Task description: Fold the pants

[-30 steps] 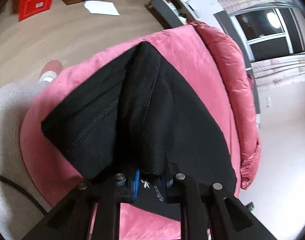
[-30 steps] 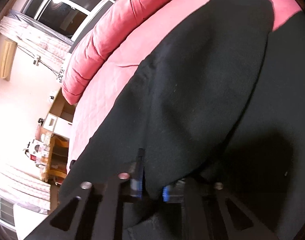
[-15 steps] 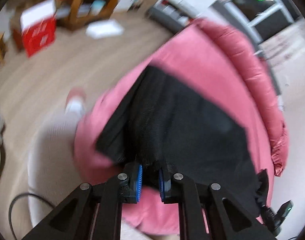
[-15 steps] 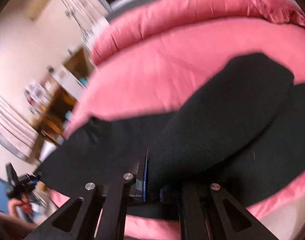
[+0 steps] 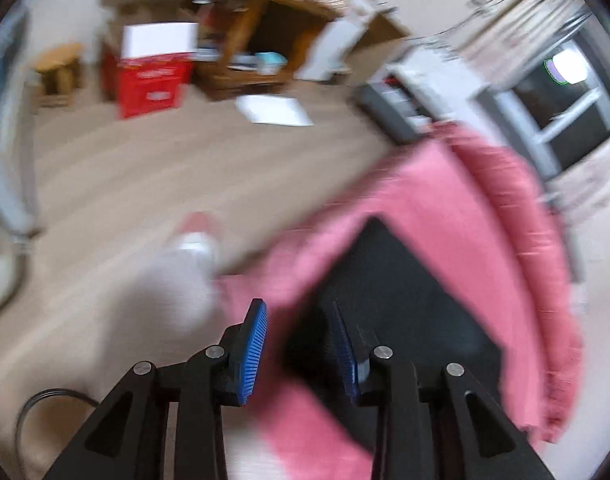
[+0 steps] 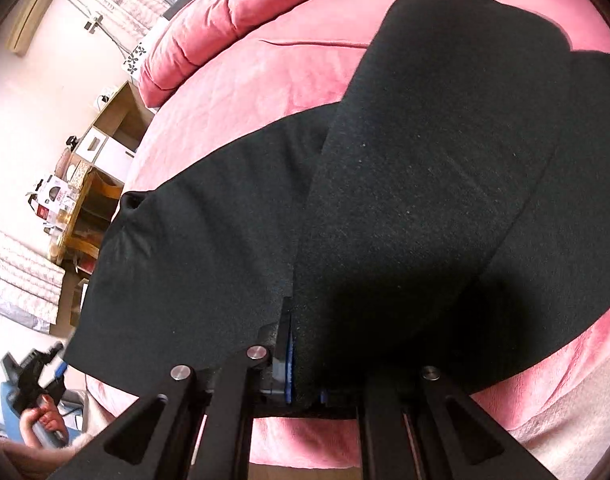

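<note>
Black pants (image 6: pixel 425 160) lie on a round pink bed (image 6: pixel 245 92), one part folded over the other. My right gripper (image 6: pixel 305 376) is shut on the near edge of the upper fold, and cloth hides its pads. In the blurred left wrist view, my left gripper (image 5: pixel 299 320) hovers above the bed's (image 5: pixel 465 200) left edge. Its jaws are opening and its blue pads (image 5: pixel 253 354) have nothing between them. The pants (image 5: pixel 405 300) lie flat just beyond and to the right of it.
Wood floor stretches left of the bed, with a white sheet (image 5: pixel 273 110), a red box (image 5: pixel 153 80), a wooden shelf (image 5: pixel 265 40) and a small stool (image 5: pixel 59 68). A person's pale trouser leg (image 5: pixel 177 280) stands beside the bed. A hand (image 6: pixel 37 424) shows at lower left.
The left gripper has let go of the pants, opened, and pulled back and up toward the bed's left edge. The right gripper keeps its hold and has swung the fold across.
</note>
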`<state>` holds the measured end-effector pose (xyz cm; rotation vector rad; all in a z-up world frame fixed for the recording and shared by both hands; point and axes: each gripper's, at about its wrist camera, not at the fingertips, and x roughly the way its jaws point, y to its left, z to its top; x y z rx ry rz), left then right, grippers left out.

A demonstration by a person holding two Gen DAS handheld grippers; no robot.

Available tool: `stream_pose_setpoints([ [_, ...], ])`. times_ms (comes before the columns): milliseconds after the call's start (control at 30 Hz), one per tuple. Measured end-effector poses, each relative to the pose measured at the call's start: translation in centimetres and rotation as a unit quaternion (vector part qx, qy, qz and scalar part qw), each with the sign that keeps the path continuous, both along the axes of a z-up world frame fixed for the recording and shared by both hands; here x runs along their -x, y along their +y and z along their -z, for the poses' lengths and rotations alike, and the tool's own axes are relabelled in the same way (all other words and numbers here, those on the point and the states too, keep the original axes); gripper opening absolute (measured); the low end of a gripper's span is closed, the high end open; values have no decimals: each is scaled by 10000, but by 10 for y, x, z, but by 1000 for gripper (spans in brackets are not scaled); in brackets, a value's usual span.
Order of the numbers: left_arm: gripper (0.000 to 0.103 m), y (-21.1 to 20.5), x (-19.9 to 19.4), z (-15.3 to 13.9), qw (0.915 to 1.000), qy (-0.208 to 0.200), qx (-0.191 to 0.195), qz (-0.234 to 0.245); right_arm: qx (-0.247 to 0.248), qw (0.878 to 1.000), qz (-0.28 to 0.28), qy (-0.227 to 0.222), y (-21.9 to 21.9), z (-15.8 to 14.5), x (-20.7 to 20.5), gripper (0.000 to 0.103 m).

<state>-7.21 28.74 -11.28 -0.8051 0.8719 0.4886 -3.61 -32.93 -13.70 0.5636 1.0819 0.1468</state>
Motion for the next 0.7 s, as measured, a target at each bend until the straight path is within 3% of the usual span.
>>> stream_pose_setpoints([
  [100, 33, 1, 6, 0, 9999, -22, 17, -169, 14, 10000, 9, 11, -4, 0, 3, 9],
  [167, 33, -6, 1, -11, 9996, -225, -172, -62, 24, 10000, 1, 15, -3, 1, 1, 9],
  [267, 33, -39, -15, -36, 9925, -561, -812, 716, -52, 10000, 37, -3, 3, 4, -6, 11],
  [400, 35, -88, -47, -42, 9708, -740, -981, 2060, -281, 9990, 296, -170, -7, 0, -9, 21],
  [433, 35, -100, -59, -37, 9625, -678, -864, 2480, -321, 9984, 375, -280, -13, -4, -9, 24],
  [533, 35, -124, -85, -19, 9513, -392, -802, 2951, -294, 9966, 547, -535, -28, -13, -9, 37],
  [667, 34, -135, -105, 13, 9473, 258, -885, 3067, -465, 9908, 986, -800, -65, -21, -10, 43],
  [700, 34, -135, -105, 14, 9480, 254, -883, 3047, -519, 9883, 1136, -875, -79, -22, -12, 44],
])
